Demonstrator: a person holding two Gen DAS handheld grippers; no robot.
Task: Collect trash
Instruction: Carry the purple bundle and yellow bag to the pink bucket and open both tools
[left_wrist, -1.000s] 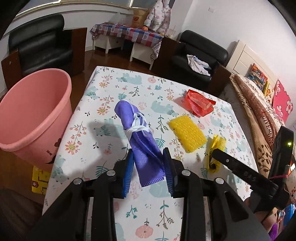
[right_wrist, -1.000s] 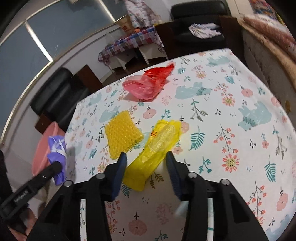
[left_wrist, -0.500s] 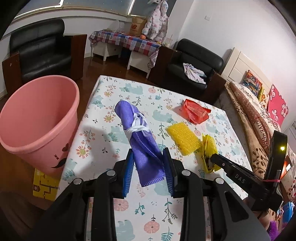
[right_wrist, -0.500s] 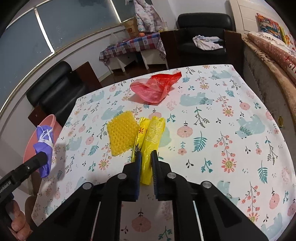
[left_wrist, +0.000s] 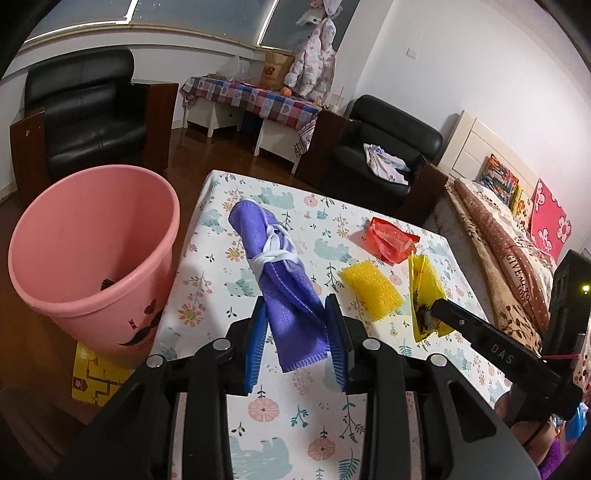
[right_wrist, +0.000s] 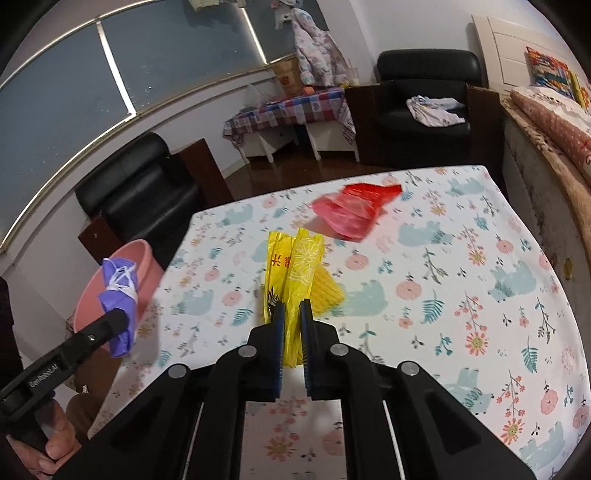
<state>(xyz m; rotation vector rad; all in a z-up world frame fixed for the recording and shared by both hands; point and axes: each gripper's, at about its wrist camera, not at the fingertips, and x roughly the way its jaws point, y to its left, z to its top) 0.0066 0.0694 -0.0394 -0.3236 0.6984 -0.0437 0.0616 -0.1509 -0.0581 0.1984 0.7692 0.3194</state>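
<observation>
My left gripper (left_wrist: 297, 334) is shut on a rolled purple face mask (left_wrist: 282, 273) tied with its white straps, held above the floral table (left_wrist: 295, 413) near its left edge. The pink trash bin (left_wrist: 92, 254) stands on the floor left of the table. My right gripper (right_wrist: 291, 332) is shut on a yellow plastic wrapper (right_wrist: 301, 266), lifted above the table; it also shows in the left wrist view (left_wrist: 424, 295). A yellow sponge (left_wrist: 371, 293) and a red plastic bag (left_wrist: 391, 240) lie on the table.
Black armchairs (left_wrist: 85, 110) stand behind the bin and beyond the table's far end. A bed with a brown blanket (left_wrist: 509, 258) runs along the table's right side. A yellow box (left_wrist: 88, 373) lies on the floor by the bin.
My right gripper closed on the yellow wrapper and lifted it off the table. My left gripper, holding the purple mask, drew back and left toward the pink bin.
</observation>
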